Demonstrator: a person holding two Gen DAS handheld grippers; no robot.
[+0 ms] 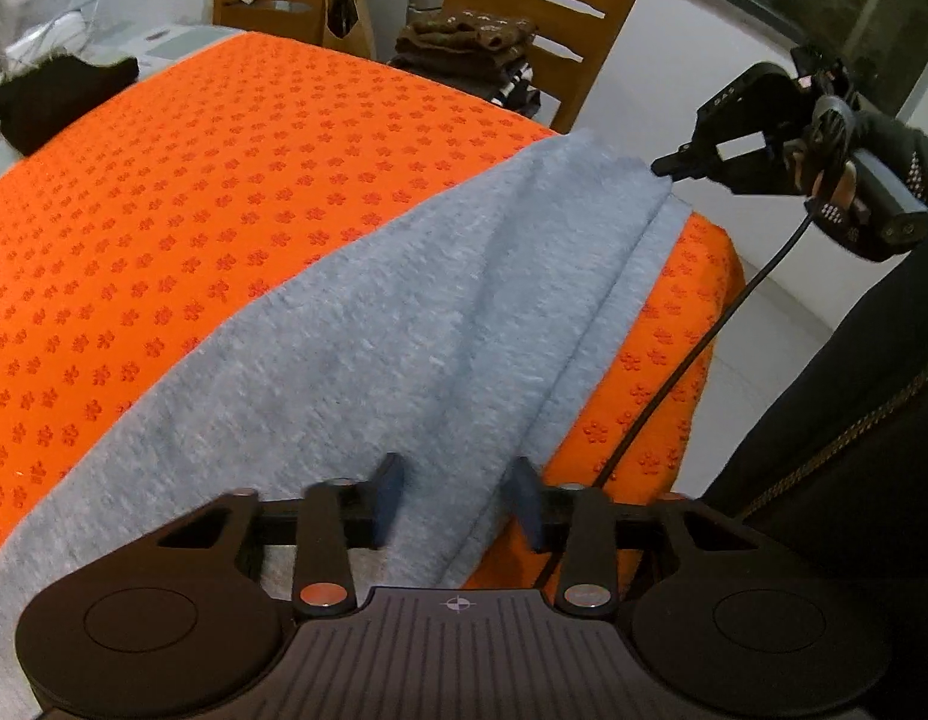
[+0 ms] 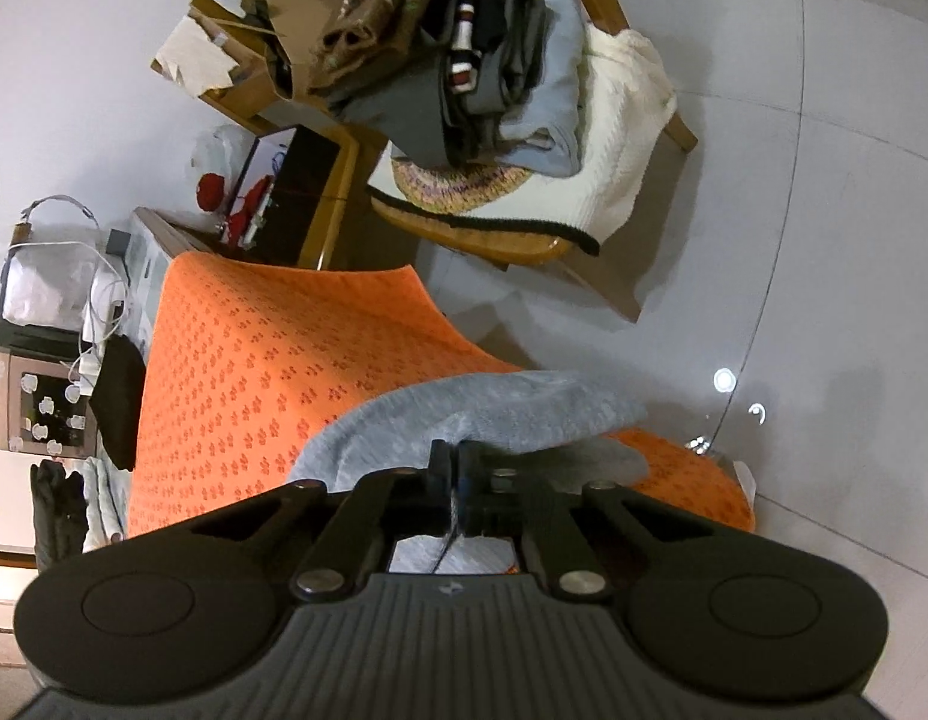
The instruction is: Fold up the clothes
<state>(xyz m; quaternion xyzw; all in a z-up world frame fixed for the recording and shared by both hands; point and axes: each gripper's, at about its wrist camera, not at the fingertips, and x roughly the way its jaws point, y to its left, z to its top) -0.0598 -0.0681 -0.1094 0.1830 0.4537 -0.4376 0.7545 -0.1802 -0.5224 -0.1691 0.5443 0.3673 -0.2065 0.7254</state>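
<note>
I see a soft, fuzzy light-grey knit cloth garment (image 1: pixel 368 324) lying on a bright orange woven mat (image 1: pixel 182 192) textured with small raised flower dots. My left gripper (image 1: pixel 458 501) has matt black plastic arms with dull metal rivets. The brown wooden chair (image 1: pixel 559 12) looks smooth, and the pale floor (image 2: pixel 793 180) glossy.

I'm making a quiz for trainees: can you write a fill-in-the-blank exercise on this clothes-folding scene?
1. The grey garment lies on a mat coloured ____.
2. The right gripper is ____ on the garment's edge.
3. The left gripper has its fingers ____, the cloth passing between them.
4. The pile of folded clothes rests on a wooden ____.

Missing words: orange; shut; open; chair
</note>
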